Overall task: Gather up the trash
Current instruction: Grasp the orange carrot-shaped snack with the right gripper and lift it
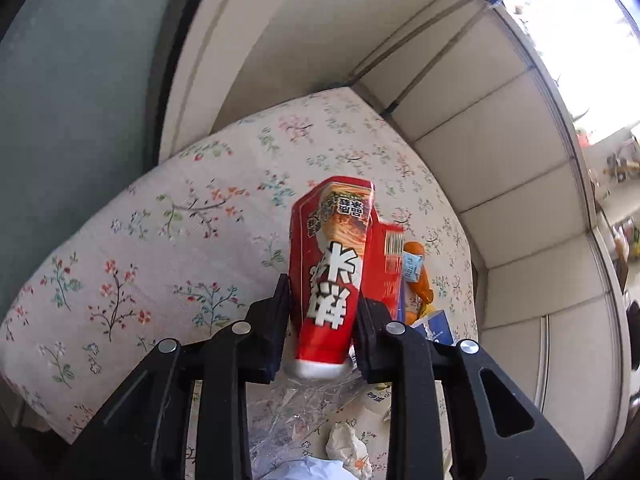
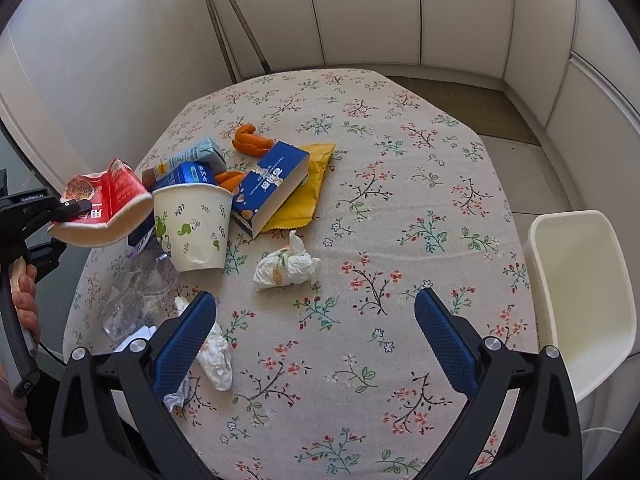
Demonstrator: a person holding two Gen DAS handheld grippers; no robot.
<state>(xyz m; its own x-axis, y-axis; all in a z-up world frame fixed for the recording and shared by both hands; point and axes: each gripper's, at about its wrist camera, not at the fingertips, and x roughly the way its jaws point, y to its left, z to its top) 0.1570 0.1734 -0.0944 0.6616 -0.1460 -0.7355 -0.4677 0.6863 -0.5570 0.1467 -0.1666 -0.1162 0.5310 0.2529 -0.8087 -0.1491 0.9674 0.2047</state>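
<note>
My left gripper (image 1: 322, 320) pinches the crushed red paper noodle cup (image 1: 336, 264); I should carry it level to the white plastic bin (image 2: 580, 280), my right gripper (image 2: 316, 344) wide open, empty.

A table covered by a pale cloth printed with small flowering twigs (image 2: 400, 200) stands in a corner of cream panelled walls (image 2: 460, 12). Thin metal rods (image 2: 240, 24) lean in the corner behind it, and the floor (image 2: 532, 160) beyond the table's far edge is pale tile beside a darker brown strip. Bright daylight pours through a window (image 1: 580, 20) high on one side.
</note>
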